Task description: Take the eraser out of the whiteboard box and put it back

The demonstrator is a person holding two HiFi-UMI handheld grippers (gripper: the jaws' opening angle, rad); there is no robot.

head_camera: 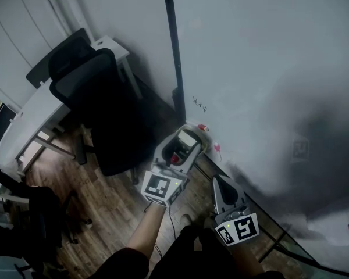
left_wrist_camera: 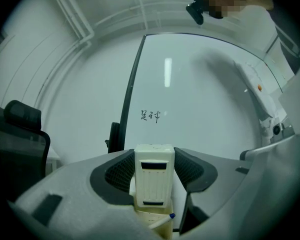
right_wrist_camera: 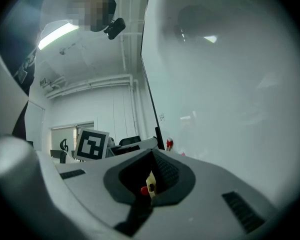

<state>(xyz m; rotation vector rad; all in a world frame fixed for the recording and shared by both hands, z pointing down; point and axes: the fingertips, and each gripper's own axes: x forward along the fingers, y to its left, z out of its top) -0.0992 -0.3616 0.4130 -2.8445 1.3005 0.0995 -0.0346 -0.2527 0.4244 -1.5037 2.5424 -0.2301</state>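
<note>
Whiteboard [head_camera: 267, 68] fills the right and far side. A black office chair [head_camera: 99, 109] stands to its left, with a white table [head_camera: 41, 106] farther left. The left claw [left_wrist_camera: 154, 158] is clamped on the cream eraser [left_wrist_camera: 154, 179] and holds it upright just above the whiteboard box [left_wrist_camera: 149, 225], which appears to sit at the board's lower edge; contact between the two cannot be judged. The right claw [right_wrist_camera: 152, 164], near and to the right, is narrowed to a slit and grips nothing. A blue-tipped marker [left_wrist_camera: 166, 217] lies in the box.

Black chair [head_camera: 90, 92] beside white desk [head_camera: 39, 110] (wood floor [head_camera: 107, 214]).
</note>
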